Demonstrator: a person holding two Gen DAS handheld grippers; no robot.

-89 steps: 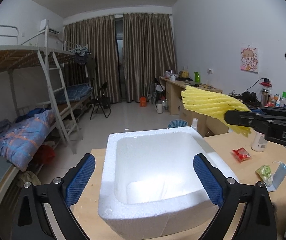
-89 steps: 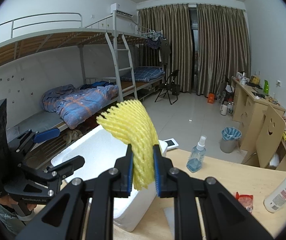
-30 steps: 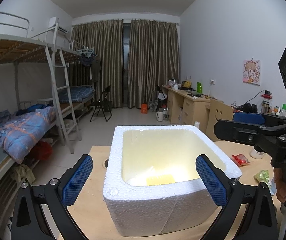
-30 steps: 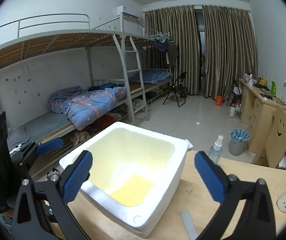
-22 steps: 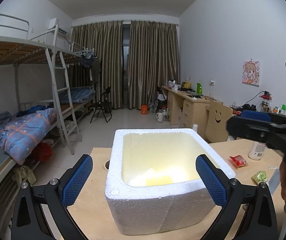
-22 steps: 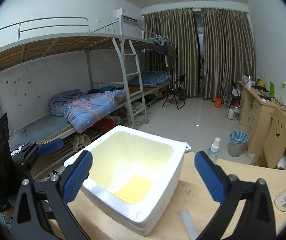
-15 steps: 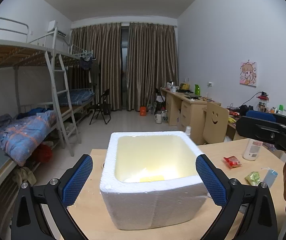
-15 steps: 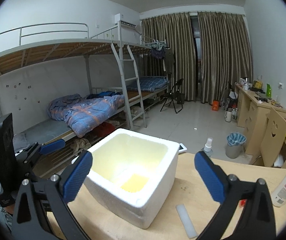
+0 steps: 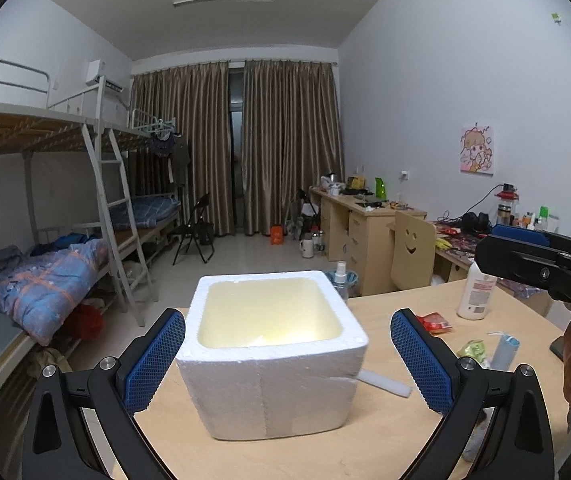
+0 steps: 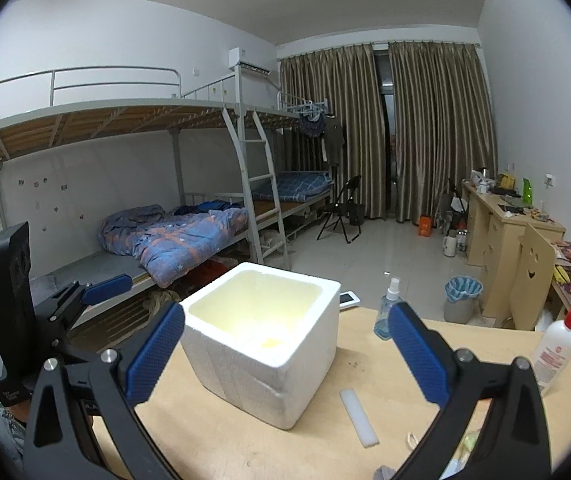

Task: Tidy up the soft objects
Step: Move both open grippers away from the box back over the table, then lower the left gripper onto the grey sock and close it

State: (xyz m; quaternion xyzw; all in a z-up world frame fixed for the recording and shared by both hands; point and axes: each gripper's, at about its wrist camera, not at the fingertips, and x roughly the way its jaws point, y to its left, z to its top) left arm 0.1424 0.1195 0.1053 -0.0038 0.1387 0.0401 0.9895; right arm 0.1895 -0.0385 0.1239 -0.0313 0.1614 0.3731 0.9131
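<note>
1. Currently, a white foam box (image 9: 273, 356) sits on a wooden table (image 9: 405, 420), and both tools hover near it with nothing between their fingers.
2. The left gripper (image 9: 287, 354) has its jaws spread wide either side of the box; the right gripper (image 10: 285, 350) is likewise wide open and empty.
3. Something yellow (image 10: 267, 343), likely the soft item, lies at the bottom of the box, mostly hidden by the wall.
4. Loose things lie on the table beside the box: a white foam strip (image 10: 358, 418), a red packet (image 9: 433, 322), a green packet (image 9: 472, 350) and a lotion bottle (image 9: 477, 292).
5. Risks: the light box could slide or tip if a finger clips its rim, and a reach for the packets could topple the bottle.
</note>
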